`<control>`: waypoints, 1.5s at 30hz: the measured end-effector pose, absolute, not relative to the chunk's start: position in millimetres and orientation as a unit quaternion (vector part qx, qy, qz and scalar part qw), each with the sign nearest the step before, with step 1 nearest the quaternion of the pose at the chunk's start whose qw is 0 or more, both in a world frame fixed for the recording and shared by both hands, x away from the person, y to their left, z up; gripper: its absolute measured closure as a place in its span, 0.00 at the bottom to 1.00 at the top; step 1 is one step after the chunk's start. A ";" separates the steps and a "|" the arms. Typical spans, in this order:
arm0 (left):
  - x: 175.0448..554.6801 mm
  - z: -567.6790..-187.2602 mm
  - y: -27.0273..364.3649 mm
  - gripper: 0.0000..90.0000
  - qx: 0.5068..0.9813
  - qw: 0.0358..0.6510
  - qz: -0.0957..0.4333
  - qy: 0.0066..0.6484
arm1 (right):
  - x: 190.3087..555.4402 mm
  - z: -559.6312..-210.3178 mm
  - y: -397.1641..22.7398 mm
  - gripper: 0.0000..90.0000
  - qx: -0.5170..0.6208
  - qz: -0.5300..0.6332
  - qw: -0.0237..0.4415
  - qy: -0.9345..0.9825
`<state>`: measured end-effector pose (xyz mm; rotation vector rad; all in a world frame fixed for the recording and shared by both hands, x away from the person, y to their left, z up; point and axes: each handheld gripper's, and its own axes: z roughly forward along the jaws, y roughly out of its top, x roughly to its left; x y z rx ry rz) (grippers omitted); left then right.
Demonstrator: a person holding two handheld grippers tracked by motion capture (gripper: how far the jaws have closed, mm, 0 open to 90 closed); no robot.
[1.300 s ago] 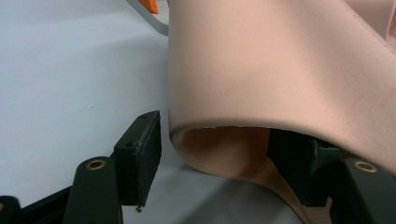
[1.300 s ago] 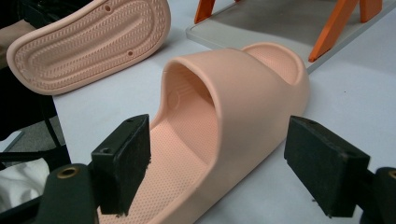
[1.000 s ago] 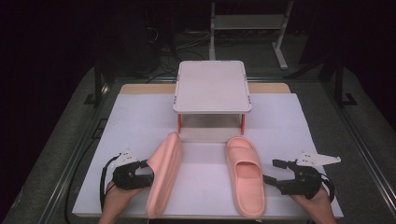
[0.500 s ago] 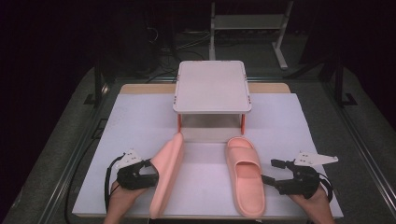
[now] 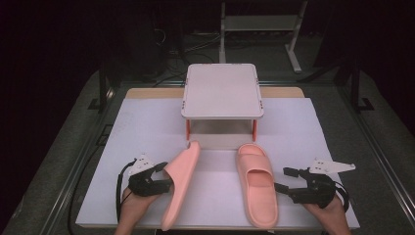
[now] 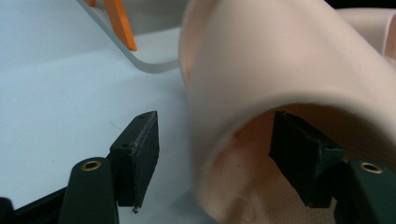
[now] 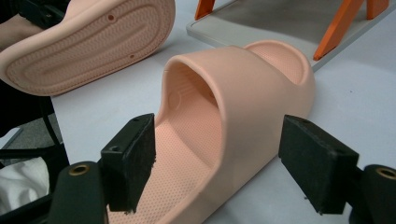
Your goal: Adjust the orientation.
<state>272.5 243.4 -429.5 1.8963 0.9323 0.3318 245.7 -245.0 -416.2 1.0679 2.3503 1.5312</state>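
Two slippers side by side: left slipper (image 5: 182, 183) tipped on edge, right slipper (image 5: 257, 182) flat; small shelf stand (image 5: 222, 91) just behind both.

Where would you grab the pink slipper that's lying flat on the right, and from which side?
Probably by the strap of the right slipper, coming in from its outer side, where the right gripper waits. The strap arches over the footbed, so one jaw can slip under it and the other close outside. The thick sole looks harder to pinch.

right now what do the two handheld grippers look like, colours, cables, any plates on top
Both are black tools. The left gripper carries a small pale plate and trails a black cable that loops beside the hand. The right gripper has a longer grey three-cornered plate. Each has two flat rectangular black pads on dark arms with brass-coloured rivets. No sleeves show.
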 end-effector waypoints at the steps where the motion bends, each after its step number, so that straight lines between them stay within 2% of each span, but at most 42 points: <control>1: 272.6 -429.5 242.7 0.35 0.776 0.481 0.136 0.383 | 245.9 -416.3 -245.0 0.31 0.355 0.509 0.069 0.781; 3: 273.0 -430.3 242.1 0.35 0.778 0.481 0.135 0.382 | 246.0 -416.3 -245.0 0.31 0.355 0.508 0.068 0.782; 4: 273.7 -430.8 240.2 0.31 0.781 0.480 0.128 0.379 | 246.1 -416.2 -245.1 0.31 0.355 0.508 0.069 0.782; 5: 273.0 -431.3 237.6 0.34 0.782 0.476 0.136 0.378 | 246.1 -416.1 -245.2 0.31 0.355 0.509 0.069 0.781; 10: 272.4 -431.6 229.9 0.33 0.787 0.479 0.130 0.368 | 245.7 -414.9 -245.7 0.31 0.354 0.512 0.070 0.780; 16: 272.0 -433.7 222.3 0.28 0.801 0.468 0.129 0.351 | 247.9 -415.5 -243.3 0.31 0.351 0.512 0.058 0.782; 27: 268.5 -434.7 209.9 0.24 0.826 0.439 0.135 0.326 | 254.5 -419.8 -232.0 0.31 0.357 0.493 0.067 0.790; 33: 266.3 -434.4 205.3 0.32 0.834 0.434 0.133 0.314 | 262.1 -425.6 -221.4 0.34 0.370 0.470 0.084 0.797; 34: 265.4 -434.3 203.9 0.36 0.834 0.435 0.136 0.312 | 263.4 -426.5 -219.0 0.36 0.375 0.466 0.092 0.796; 37: 264.3 -433.4 200.8 0.39 0.836 0.433 0.139 0.308 | 263.8 -427.3 -216.7 0.38 0.379 0.456 0.103 0.798; 38: 264.1 -433.3 199.9 0.43 0.836 0.434 0.138 0.306 | 264.1 -427.8 -216.1 0.39 0.380 0.452 0.107 0.800; 45: 264.6 -437.8 195.0 0.48 0.845 0.422 0.131 0.301 | 266.2 -431.3 -211.6 0.48 0.390 0.433 0.129 0.802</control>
